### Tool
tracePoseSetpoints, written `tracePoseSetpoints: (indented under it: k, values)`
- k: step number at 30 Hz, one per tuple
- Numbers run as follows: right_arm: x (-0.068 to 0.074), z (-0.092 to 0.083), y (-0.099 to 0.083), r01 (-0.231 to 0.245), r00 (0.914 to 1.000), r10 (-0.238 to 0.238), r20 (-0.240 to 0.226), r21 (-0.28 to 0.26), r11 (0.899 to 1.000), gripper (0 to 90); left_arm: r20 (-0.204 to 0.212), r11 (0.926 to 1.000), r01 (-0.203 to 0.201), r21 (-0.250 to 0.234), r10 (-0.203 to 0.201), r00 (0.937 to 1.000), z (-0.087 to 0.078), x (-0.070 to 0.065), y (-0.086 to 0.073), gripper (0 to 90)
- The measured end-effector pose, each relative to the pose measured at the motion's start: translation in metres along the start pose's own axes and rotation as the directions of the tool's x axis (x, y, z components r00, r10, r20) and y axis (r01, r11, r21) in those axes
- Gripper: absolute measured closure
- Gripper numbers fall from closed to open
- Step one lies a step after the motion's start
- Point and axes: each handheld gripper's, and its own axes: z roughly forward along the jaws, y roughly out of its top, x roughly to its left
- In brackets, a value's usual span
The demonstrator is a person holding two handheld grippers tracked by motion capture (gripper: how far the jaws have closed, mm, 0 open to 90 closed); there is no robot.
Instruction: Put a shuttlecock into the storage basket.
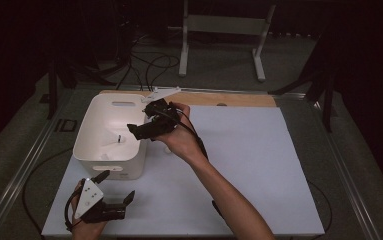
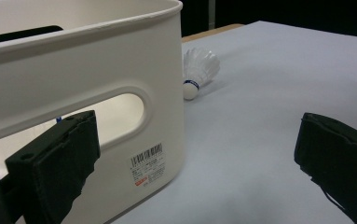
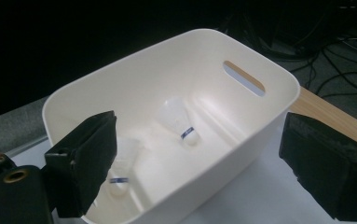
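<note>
1. The left gripper [image 1: 113, 198] is held low at the near left of the table, jaws spread and empty, just before the white bin [image 1: 95, 159].
2. Two shuttlecocks are seen inside the bin, one [image 3: 180, 122] near its middle and one [image 3: 120, 168] by a wall.
3. A third shuttlecock [image 2: 197, 71] lies on the white sheet [image 1: 259, 165] just right of the bin, cork toward the left gripper, skirt away.
4. The right gripper [image 1: 146, 131], jaws apart and empty, is held over the bin's right rim, judged nearer to that shuttlecock.
5. Beyond the table a dark room with floor cables [image 1: 151, 62] is seen.

Glossy white plastic bin [image 3: 134, 93] on matt sheet [image 1: 249, 165].
</note>
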Motion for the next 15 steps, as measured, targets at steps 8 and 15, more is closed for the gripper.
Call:
tracePoseSetpoints:
  k: [8,15]
  values:
    - [-0.010,-0.007,-0.005,0.000,0.9996,0.000,0.028,-0.010,1.000,10.9,0.000,1.0000,-0.002,0.001,0.002,1.0000,0.001,0.000,0.000,0.8]
    - [-0.017,-0.009,-0.011,-0.002,0.9990,0.001,0.046,0.009,1.000,11.0,-0.003,1.0000,-0.001,-0.001,0.001,1.0000,0.000,0.000,0.001,0.8]
